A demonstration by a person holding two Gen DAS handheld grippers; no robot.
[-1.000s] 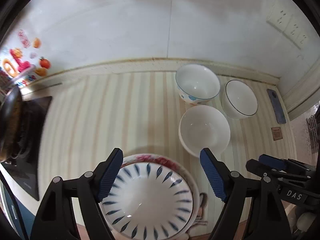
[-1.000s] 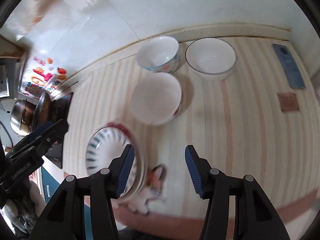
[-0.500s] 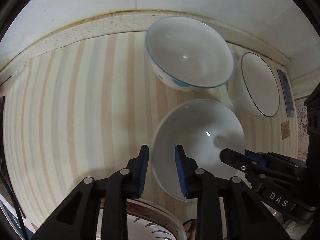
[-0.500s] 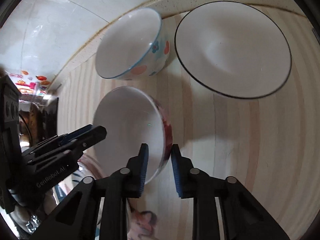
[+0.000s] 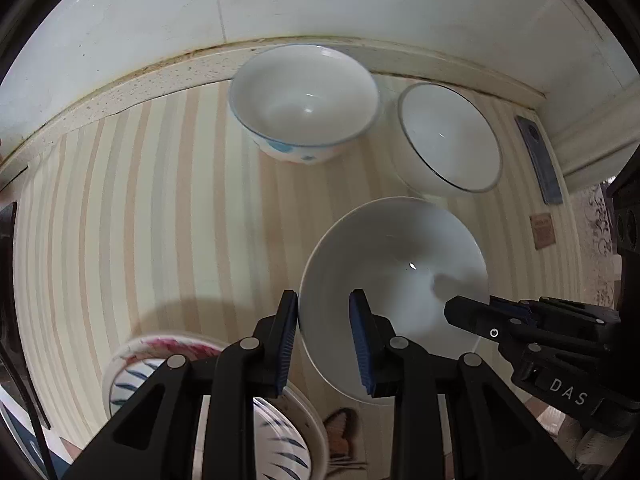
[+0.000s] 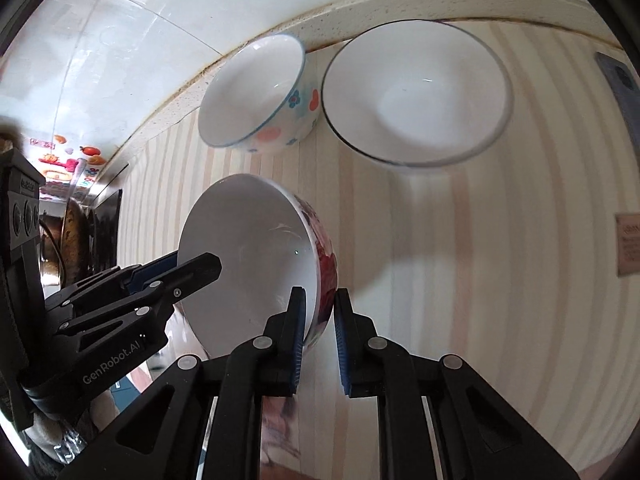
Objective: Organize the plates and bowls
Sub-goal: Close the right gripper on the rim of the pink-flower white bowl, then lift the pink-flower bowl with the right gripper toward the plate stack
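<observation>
A white bowl with red flowers on its outside [image 5: 394, 276] [image 6: 248, 256] is held by both grippers above the striped counter. My left gripper [image 5: 323, 334] is shut on its left rim and my right gripper [image 6: 320, 320] is shut on its right rim. Below it at the front left lies a stack of plates [image 5: 168, 364] with a blue-leaf dish on top. A blue-rimmed bowl with flowers [image 5: 304, 100] [image 6: 256, 100] and a dark-rimmed white bowl [image 5: 450, 140] [image 6: 416, 88] stand by the back wall.
The striped counter [image 5: 140, 220] ends at a speckled ledge under the tiled wall. A phone [image 5: 538, 160] and a small brown card [image 5: 542, 232] lie at the right. A stove with a pan [image 6: 76, 236] is at the left.
Both grippers have stayed shut on the flowered bowl's rim and lifted it off the counter, toward me. One second ago both were open, hovering above the dishes.
</observation>
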